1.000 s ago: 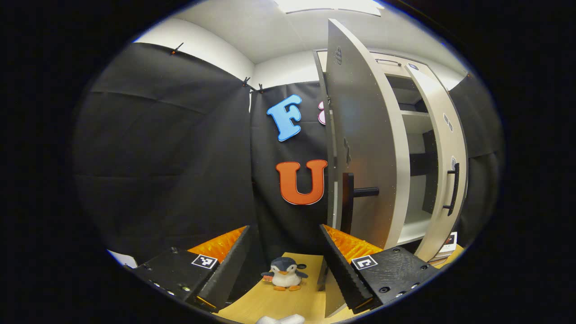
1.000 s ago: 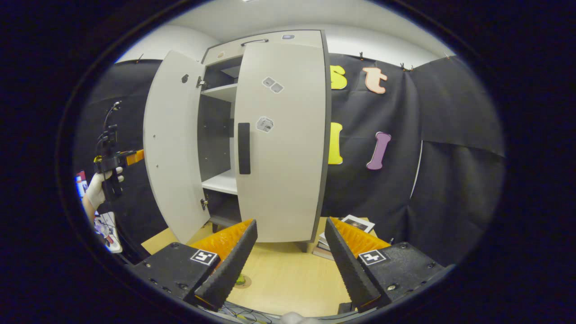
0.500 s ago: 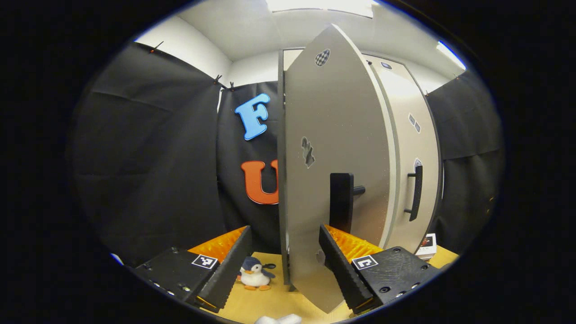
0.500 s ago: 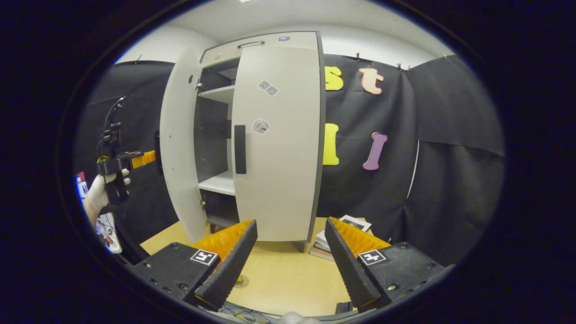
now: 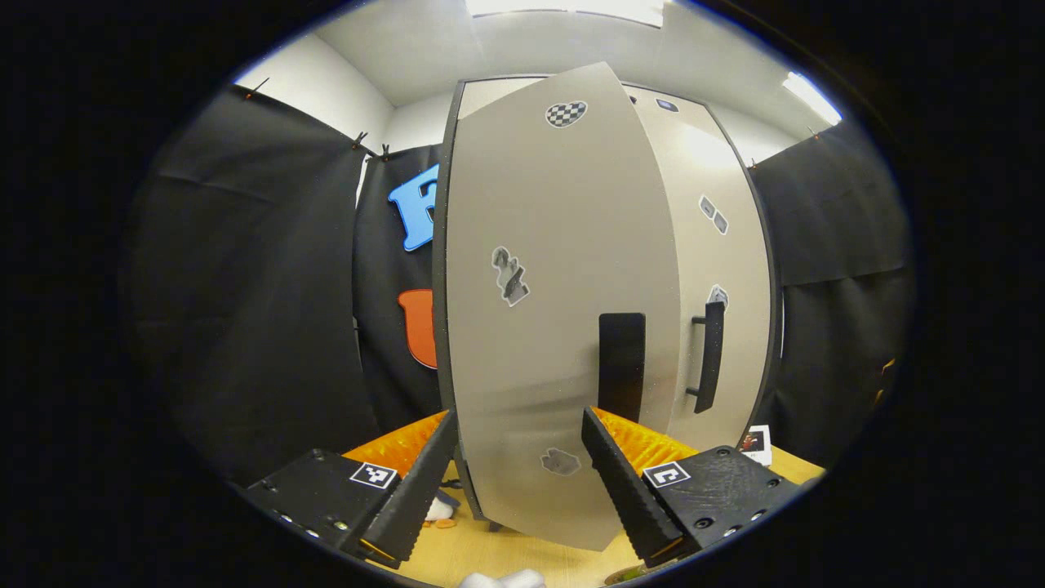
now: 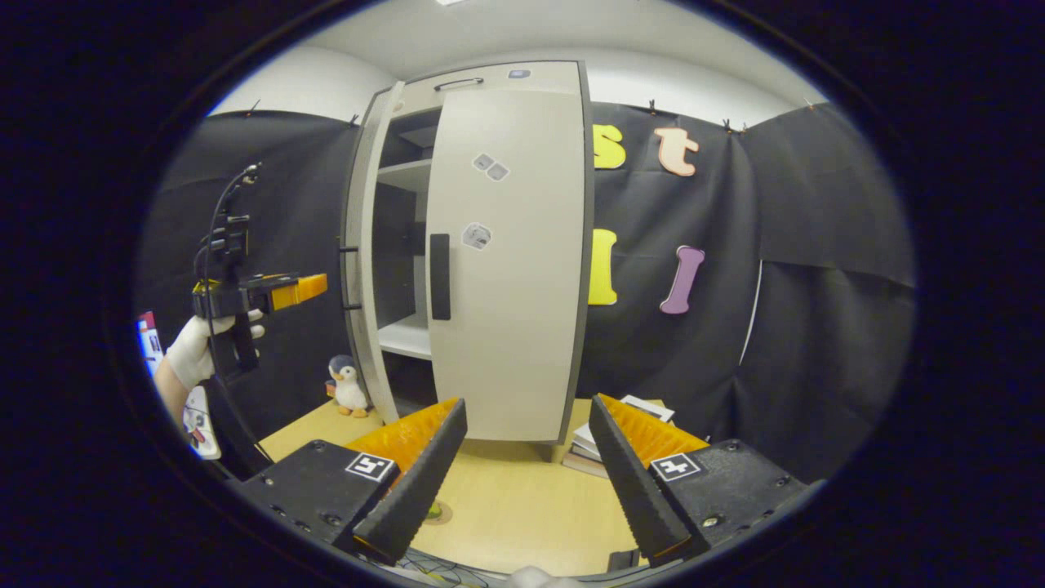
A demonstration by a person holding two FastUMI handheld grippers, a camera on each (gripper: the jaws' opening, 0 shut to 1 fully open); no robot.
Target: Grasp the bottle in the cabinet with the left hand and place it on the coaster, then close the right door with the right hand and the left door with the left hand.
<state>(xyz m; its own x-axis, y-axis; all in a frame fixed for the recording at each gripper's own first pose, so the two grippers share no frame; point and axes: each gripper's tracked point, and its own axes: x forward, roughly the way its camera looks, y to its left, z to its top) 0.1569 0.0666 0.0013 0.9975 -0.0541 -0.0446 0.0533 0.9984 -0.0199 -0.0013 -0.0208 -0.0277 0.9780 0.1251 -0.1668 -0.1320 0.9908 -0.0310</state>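
Fingers (image 5: pixel 608 474) of left gripper (image 5: pixel 516 482) spread wide just before left door (image 5: pixel 555 327), nearly shut, right gripper (image 6: pixel 522 478) held wide over table (image 6: pixel 522 506), right door (image 6: pixel 506 261) closed, bottle partly hidden near table's front edge (image 6: pixel 437 511).

Ahead of the right gripper (image 6: pixel 522 482) stands the cabinet (image 6: pixel 490 77) on the table (image 6: pixel 522 506); its right door (image 6: pixel 510 269) lies flush, its left door (image 6: pixel 367 253) stands ajar to the left, shelves visible in the gap between them; a toy penguin (image 6: pixel 349 387) sits on the table left of the left door; a stack of books (image 6: pixel 596 437) lies beside the cabinet's right foot, behind the gripper's right finger; the left gripper (image 6: pixel 298 287), held in a hand (image 6: pixel 196 355), hangs far left, near the left door's handle (image 5: pixel 622 363); before the left gripper (image 5: pixel 518 482), that door stands close ahead, the right door behind and to its right.
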